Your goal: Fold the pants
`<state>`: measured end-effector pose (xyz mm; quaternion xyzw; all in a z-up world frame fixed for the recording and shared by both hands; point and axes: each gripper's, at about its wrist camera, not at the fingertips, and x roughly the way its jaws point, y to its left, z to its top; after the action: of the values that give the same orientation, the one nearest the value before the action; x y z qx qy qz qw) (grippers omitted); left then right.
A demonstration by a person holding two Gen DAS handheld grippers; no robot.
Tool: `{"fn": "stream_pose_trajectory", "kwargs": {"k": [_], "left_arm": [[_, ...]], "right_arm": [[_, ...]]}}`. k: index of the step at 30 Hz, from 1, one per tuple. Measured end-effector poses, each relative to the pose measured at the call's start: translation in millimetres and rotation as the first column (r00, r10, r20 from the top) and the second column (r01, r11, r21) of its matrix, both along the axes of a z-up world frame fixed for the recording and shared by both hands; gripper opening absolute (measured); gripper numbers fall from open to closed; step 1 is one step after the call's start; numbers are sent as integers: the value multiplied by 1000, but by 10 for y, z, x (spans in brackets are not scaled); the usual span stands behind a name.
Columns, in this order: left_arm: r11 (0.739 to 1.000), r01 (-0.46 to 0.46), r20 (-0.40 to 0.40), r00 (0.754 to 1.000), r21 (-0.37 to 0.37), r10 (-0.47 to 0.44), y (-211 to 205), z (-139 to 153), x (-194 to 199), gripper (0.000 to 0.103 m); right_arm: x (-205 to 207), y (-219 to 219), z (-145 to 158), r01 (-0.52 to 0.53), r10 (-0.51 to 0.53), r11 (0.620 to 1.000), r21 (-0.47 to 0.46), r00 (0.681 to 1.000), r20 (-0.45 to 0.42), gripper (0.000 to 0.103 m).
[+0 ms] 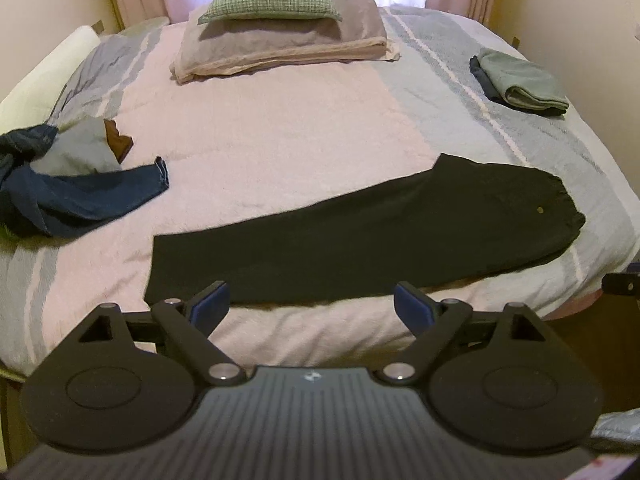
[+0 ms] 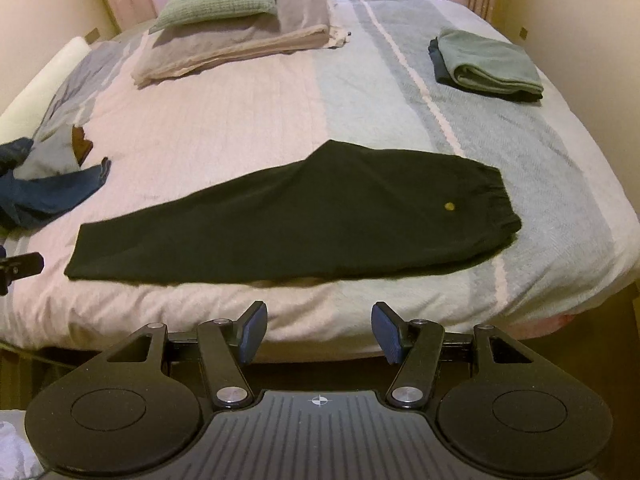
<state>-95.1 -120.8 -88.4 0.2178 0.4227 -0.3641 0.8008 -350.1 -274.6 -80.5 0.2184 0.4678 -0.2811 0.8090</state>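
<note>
Black pants (image 1: 360,232) (image 2: 296,216) lie flat near the front edge of the bed, folded lengthwise with one leg on the other. The waistband is at the right and the leg hems at the left. A small yellow dot (image 2: 449,207) marks the cloth near the waist. My left gripper (image 1: 312,304) hovers open just in front of the pants' near edge, holding nothing. My right gripper (image 2: 319,330) is open too, held off the bed's front edge and short of the pants.
The bed (image 1: 280,128) has a pink and blue-grey striped cover. A heap of blue jeans and grey cloth (image 1: 60,176) lies at the left. Folded green and dark clothes (image 2: 486,66) are stacked at the back right. Pillows (image 1: 276,28) sit at the head.
</note>
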Motion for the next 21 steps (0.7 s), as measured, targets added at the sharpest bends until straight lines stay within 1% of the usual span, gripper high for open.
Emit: {"fn": "stream_pose_trajectory", "kwargs": {"k": [7,14,21], "left_arm": [[997,-80,-10,997,-1,80,-129,73,-499,88],[986,-164,-16,986,10,164,-111,67,-906,88],[975,-222,-8,975,19,222,-66,120,-1193,88]], "right_arm": [[-330,-163,104,-91,91,996,-4,996,20,55],[-553,-249,52,-179,179,984,9,984,21,55],[-688,-287,5,-243,242,970,30,970,29,55]]}}
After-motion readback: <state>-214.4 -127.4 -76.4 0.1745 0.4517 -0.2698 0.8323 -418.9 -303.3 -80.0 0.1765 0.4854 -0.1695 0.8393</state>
